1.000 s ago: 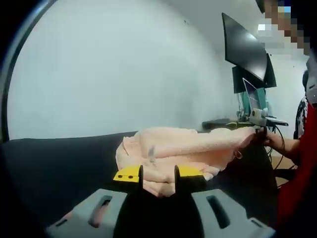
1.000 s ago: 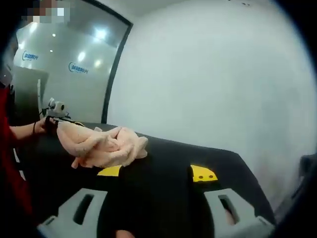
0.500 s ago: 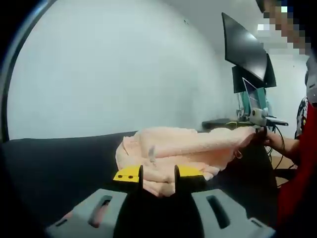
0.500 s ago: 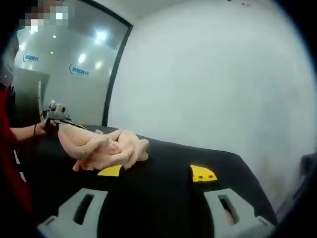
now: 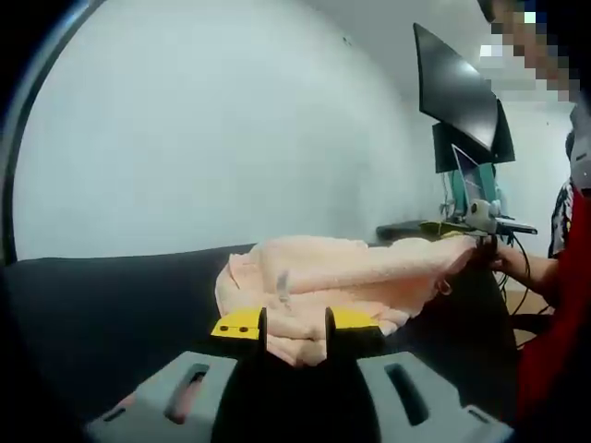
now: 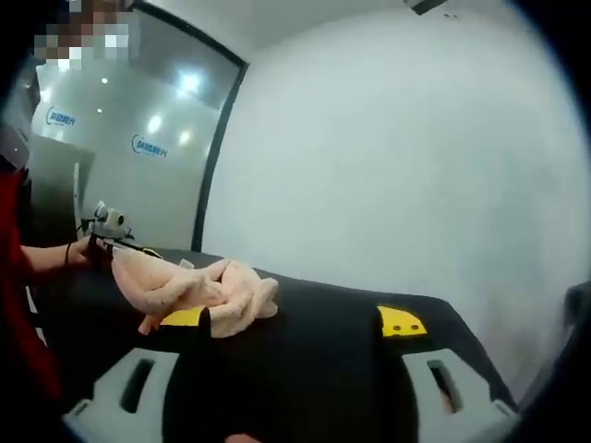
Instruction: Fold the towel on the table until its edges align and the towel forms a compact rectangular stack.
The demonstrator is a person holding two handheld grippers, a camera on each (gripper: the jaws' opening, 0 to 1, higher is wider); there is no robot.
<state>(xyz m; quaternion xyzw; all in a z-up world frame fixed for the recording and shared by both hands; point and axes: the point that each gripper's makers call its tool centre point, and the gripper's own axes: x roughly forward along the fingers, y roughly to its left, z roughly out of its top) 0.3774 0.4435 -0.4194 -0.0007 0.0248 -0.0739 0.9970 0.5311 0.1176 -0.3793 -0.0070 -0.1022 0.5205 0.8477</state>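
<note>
Pinching the towel, the left gripper sits on the table.

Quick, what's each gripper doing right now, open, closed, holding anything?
Left gripper: closed on the towel.
Right gripper: open, holding nothing, its jaws wide apart over the table.
</note>
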